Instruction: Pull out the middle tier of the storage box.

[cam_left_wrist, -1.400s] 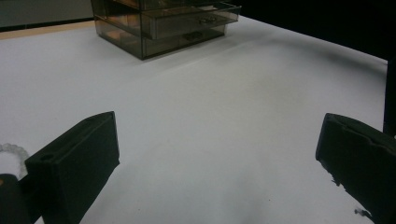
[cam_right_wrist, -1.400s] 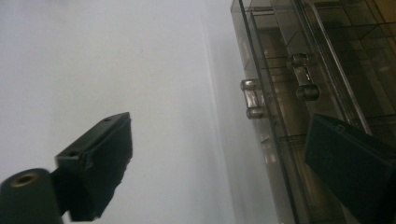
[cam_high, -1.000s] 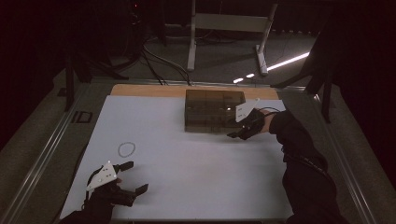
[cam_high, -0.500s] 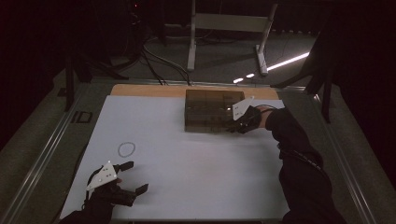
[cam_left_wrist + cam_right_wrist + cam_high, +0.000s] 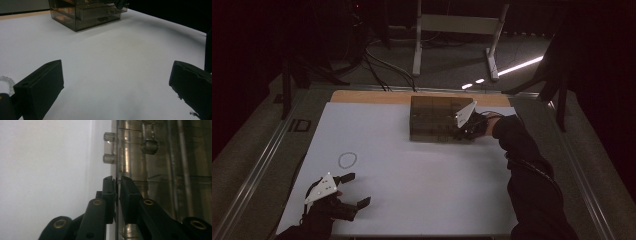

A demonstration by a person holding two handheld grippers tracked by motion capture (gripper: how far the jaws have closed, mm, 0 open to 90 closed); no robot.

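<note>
white mat (image 5: 427, 180) lies bare between spread left tongs (image 5: 354, 189) and right tongs (image 5: 460, 134) pinching drawer box (image 5: 432, 120) front.

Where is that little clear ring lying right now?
In the high view the clear ring lies on the white table at its left side, just beyond the left tongs and far from the smoky drawer box.

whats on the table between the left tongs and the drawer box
Bare white table: both the high view and the left gripper view show nothing between the left tongs and the drawer box. The small ring lies off to the side.
</note>
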